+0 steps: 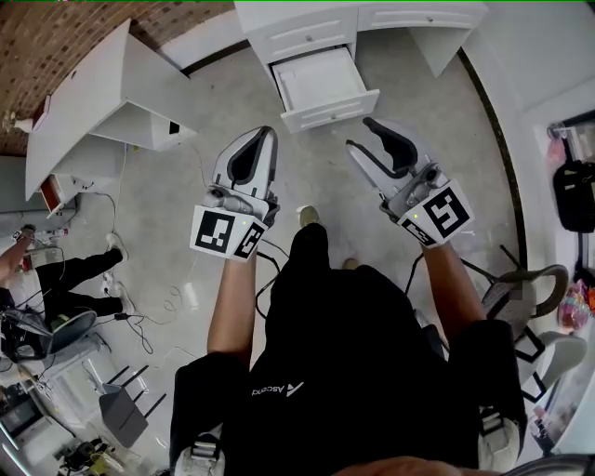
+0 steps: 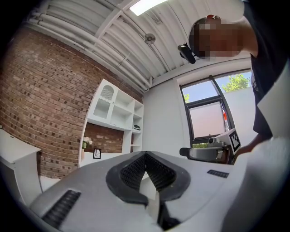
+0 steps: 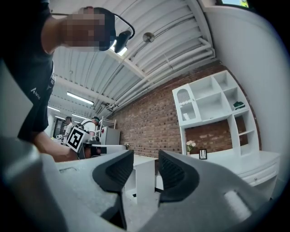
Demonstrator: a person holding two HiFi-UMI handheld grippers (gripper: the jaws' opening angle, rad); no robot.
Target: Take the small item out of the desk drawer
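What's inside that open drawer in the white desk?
The drawer shows only its bare white bottom; I can see nothing lying in it. Its back end is tucked under the desk, so anything there is covered.

Bright, even light; the ceiling lamp (image 2: pixel 145 5) above the window (image 2: pixel 208 120) flares white, and fisheye edges bend and darken.

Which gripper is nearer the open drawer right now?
Right. In the head view the right gripper sits just below the right front corner of the drawer. The left gripper is farther off, below and to the left. Neither touches it.
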